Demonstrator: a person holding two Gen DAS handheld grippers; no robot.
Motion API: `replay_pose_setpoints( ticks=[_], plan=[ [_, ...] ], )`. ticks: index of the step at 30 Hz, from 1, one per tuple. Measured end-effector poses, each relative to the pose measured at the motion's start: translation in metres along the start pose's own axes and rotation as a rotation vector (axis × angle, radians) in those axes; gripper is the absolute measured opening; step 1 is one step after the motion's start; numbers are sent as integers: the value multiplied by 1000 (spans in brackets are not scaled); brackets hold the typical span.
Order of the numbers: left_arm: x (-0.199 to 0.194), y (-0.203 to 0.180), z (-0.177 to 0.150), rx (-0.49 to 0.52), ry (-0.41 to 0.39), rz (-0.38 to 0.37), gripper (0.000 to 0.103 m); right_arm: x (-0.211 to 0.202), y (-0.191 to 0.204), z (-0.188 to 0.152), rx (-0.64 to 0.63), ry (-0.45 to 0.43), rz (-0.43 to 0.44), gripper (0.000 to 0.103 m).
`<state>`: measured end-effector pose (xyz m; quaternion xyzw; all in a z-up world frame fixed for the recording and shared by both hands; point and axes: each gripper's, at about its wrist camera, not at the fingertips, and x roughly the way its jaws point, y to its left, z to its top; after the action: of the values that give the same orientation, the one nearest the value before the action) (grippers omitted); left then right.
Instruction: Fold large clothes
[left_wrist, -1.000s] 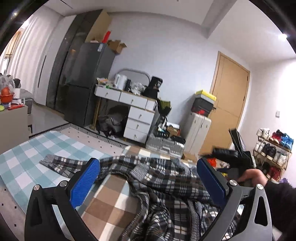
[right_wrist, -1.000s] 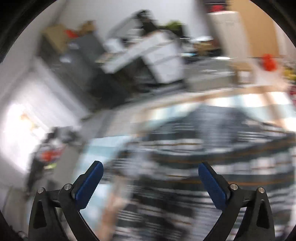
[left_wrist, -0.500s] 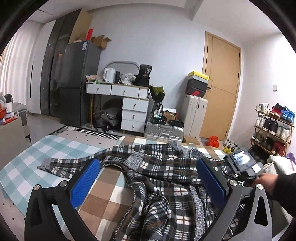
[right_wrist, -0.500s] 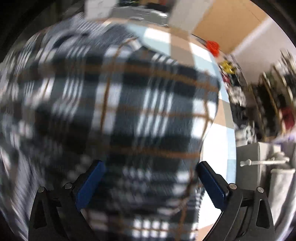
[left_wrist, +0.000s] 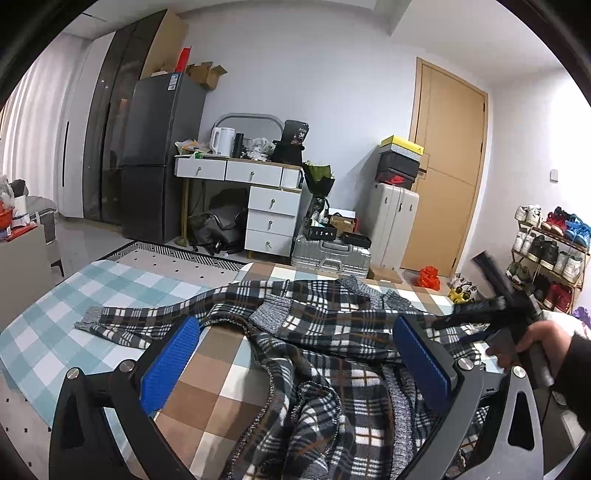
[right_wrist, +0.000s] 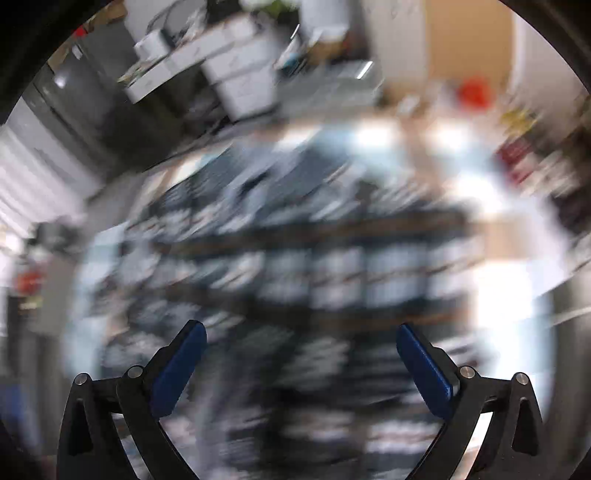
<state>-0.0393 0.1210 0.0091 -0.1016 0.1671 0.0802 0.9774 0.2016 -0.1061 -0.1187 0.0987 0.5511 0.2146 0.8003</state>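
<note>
A large black, white and brown plaid garment (left_wrist: 325, 332) lies crumpled on a checked bedspread (left_wrist: 122, 295), one sleeve stretched to the left. My left gripper (left_wrist: 295, 360) hovers open just above its near part, blue pads wide apart, nothing between them. In the left wrist view the right gripper's black body (left_wrist: 495, 317) shows at the right, held by a hand (left_wrist: 543, 343) over the garment's right edge. The right wrist view is heavily blurred; my right gripper (right_wrist: 301, 363) stands open over the plaid garment (right_wrist: 332, 277).
Beyond the bed stand a dark fridge (left_wrist: 159, 158), a white desk with drawers (left_wrist: 243, 192), suitcases (left_wrist: 332, 254), a wooden door (left_wrist: 443, 173) and a shoe rack (left_wrist: 546, 251) at the right. A patterned rug (left_wrist: 166, 258) lies beside the bed.
The right gripper has swung quickly: half a second ago it looked straight down at the plaid cloth, now it looks out across the bed. The left gripper has shifted only a little.
</note>
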Motion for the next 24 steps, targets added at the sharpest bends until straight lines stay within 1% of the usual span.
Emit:
replay_pose_setpoints(
  ticks=[3,4,5,7,9,10,11,14,16,18,20,21,22,24],
  plan=[
    [1,4,1,-5,-1,13,102,40,-8,-3,12,65,-92,103],
    [1,6,1,-9,-1,16,102,51,-12,-5,33,94,-110,103],
    [1,7,2,-13,0,19,102,62,-18,-7,54,126,-111,103],
    [3,12,3,-21,3,29,102,63,-19,-10,2,84,-126,103],
    [7,15,3,-26,13,40,102,61,-17,-11,12,101,-115,103],
    [9,18,4,-29,23,44,102,55,-13,-15,25,82,-93,103],
    [12,19,3,-31,34,46,102,46,-6,-18,41,58,-59,103],
    [21,23,3,-28,81,70,102,5,12,-35,108,-29,140,103],
    [24,25,2,-26,104,68,102,-28,26,-55,124,-109,264,103],
    [27,28,2,-13,114,99,102,-56,40,-76,135,-179,365,103],
    [27,33,1,-15,126,116,102,-77,47,-86,154,-217,432,103],
    [27,36,1,-22,135,120,102,-89,50,-100,188,-249,498,103],
    [26,42,1,-36,144,125,102,-99,48,-108,212,-259,550,103],
    [24,55,0,-56,175,147,102,-120,46,-131,253,-274,693,103]
  ],
)
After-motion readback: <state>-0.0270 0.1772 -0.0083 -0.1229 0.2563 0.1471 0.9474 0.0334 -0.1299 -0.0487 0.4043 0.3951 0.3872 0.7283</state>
